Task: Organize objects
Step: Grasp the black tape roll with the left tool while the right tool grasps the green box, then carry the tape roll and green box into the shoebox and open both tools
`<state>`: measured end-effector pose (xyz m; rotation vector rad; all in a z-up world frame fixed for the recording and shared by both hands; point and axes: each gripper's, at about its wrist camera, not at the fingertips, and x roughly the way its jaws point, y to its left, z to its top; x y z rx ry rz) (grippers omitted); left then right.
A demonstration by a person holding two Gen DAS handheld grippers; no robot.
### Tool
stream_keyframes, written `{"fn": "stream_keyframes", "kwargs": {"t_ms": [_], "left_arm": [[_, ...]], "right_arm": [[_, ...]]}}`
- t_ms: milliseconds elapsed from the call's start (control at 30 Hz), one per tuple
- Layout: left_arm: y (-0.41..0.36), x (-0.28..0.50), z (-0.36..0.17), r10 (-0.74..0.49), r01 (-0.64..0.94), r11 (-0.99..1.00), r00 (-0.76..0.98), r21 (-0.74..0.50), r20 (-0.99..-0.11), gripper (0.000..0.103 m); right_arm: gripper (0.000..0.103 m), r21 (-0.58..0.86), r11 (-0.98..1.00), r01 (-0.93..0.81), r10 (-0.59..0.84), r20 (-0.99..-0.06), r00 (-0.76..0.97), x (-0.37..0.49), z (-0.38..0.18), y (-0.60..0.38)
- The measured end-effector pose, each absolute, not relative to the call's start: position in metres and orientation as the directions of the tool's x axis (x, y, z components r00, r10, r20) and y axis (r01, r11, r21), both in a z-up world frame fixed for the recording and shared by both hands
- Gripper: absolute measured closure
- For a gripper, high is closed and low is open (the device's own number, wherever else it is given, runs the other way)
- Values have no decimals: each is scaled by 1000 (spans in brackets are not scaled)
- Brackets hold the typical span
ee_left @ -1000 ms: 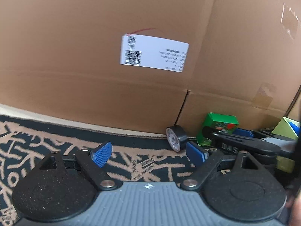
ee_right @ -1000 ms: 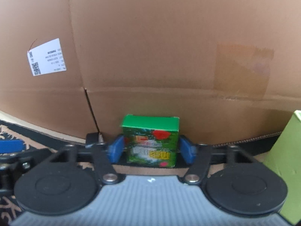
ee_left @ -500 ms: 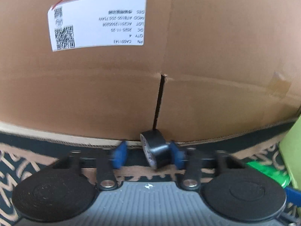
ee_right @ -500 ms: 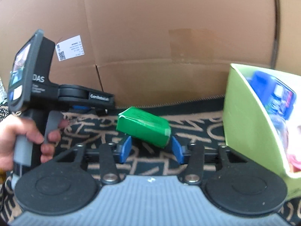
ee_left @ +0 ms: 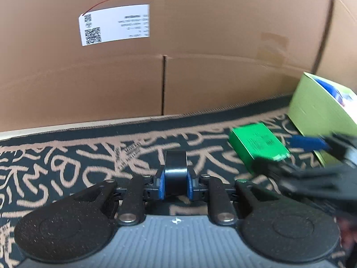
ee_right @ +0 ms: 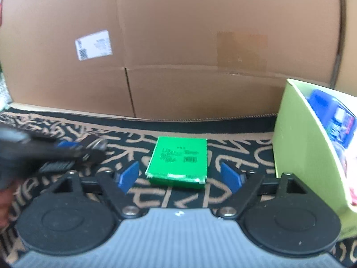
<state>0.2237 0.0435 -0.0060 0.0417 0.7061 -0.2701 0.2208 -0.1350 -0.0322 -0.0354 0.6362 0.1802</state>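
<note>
Clamping a tape roll (ee_left: 175, 174) edge-on, the left gripper (ee_left: 175, 186) has just been closing to carry it over the patterned mat (ee_left: 67, 156). Hanging released over the green box (ee_right: 178, 160), the right gripper (ee_right: 179, 177) has just been opening, leaving it flat beside the bin (ee_right: 296, 138).

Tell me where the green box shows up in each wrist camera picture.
Left wrist: green box right of centre, lying flat on the patterned mat.
Right wrist: green box at centre, flat between the open tongs.
Shared landmark: white label on the cardboard wall.
</note>
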Motion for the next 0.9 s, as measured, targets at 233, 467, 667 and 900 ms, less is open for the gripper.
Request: {"fn": "stream_keyframes", "kwargs": {"t_ms": [233,467,667,900], "left_arm": [[42,216,-4,-238,280,959,724,-39,-648,85],[30,223,-9,-220,255,966,733,-39,-643,84],[15,230,-12,-182,244,970,750,10,-636,84],[7,219,-7,-176,255,966,736,28,-653,85]], "right_arm": [[42,17,985,-169,142,-631,763,218,-40,-140],[42,37,981,-190,170,-631,757,153,-40,-159],[42,65,984,-165,169,-622,764,111,-38,-172],[42,94,987,-129,160,-614,773,84,-34,-192]]}}
